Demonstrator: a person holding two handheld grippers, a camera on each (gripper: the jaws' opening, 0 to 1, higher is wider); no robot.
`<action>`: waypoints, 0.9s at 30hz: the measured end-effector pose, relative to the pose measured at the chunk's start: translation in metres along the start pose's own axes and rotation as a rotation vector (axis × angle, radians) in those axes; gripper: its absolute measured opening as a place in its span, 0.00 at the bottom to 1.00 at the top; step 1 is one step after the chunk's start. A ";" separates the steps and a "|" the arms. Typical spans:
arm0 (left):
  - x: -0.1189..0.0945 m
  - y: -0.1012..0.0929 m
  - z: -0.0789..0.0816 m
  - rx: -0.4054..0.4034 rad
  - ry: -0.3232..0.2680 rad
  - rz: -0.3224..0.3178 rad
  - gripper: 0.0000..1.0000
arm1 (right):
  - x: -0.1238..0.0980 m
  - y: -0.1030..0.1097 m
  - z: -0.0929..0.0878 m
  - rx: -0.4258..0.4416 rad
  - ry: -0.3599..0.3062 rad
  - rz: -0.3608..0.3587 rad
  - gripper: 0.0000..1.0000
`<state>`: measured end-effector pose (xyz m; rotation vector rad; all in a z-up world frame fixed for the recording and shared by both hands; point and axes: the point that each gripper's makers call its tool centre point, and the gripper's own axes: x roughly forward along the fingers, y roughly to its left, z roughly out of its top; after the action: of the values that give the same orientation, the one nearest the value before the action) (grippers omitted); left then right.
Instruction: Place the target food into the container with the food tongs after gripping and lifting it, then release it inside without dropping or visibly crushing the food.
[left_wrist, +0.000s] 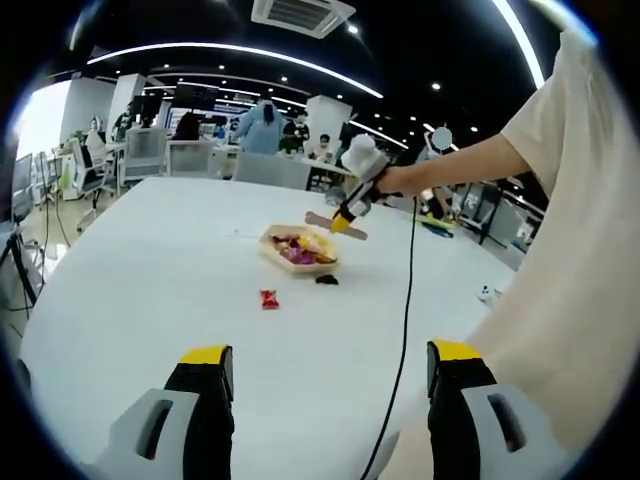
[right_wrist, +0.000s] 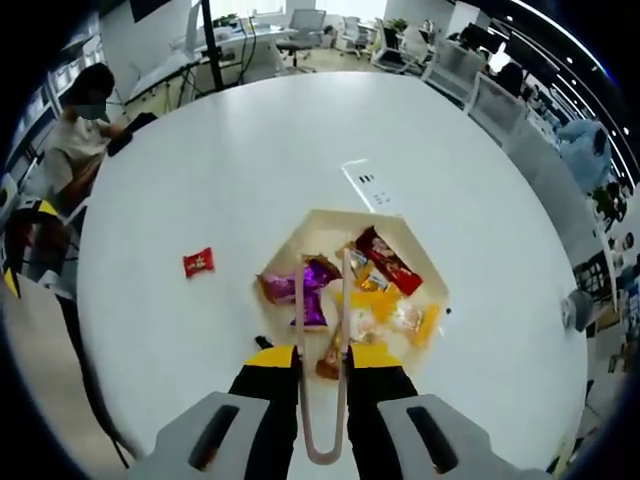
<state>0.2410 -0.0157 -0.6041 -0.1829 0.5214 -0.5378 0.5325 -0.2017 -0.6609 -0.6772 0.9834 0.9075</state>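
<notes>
Right now my right gripper (right_wrist: 320, 352) hovers above the hexagonal cream container (right_wrist: 296, 235), its yellow-tipped jaws drawn in close and clamped on a pair of pale wooden food tongs (right_wrist: 322, 400). The tongs' closed loop lies between the jaws near the bottom of the right gripper view, and their two thin arms reach forward over the container, tips a little apart. I cannot tell whether anything is pinched between those tips; they end over the wrapped snacks inside.

The container holds a purple packet (right_wrist: 318, 298) just beside the left tong arm, a red-and-dark bar (right_wrist: 388, 260) toward its far side, and several yellow and orange wrapped pieces (right_wrist: 400, 318) on its right half. A small brownish piece (right_wrist: 328, 366) lies at its near rim, close to the jaws.

One red packet (right_wrist: 198, 262) sits alone on the white table (right_wrist: 240, 150), well apart from the container on its left. A white power strip (right_wrist: 372, 186) lies just beyond the container's far edge.

From the left gripper view I see my left gripper (left_wrist: 330, 375) held low over the table, jaws spread wide with nothing between them. Beyond it the container (left_wrist: 297, 249) stands mid-table, the red packet (left_wrist: 268, 298) nearer me, a small dark item (left_wrist: 326, 279) beside the container, and the right gripper (left_wrist: 345, 218) with its tongs above it.
</notes>
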 end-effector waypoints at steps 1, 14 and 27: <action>0.000 0.000 0.000 0.001 -0.001 0.000 0.79 | 0.000 0.000 0.000 -0.001 0.000 0.000 0.17; -0.002 -0.001 0.001 0.000 -0.007 0.003 0.79 | -0.001 0.008 0.002 -0.012 -0.001 0.008 0.17; -0.003 0.001 0.000 -0.005 -0.011 0.010 0.79 | 0.005 0.025 0.006 -0.076 0.023 0.040 0.17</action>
<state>0.2395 -0.0130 -0.6028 -0.1877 0.5124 -0.5261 0.5143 -0.1829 -0.6652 -0.7358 0.9893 0.9778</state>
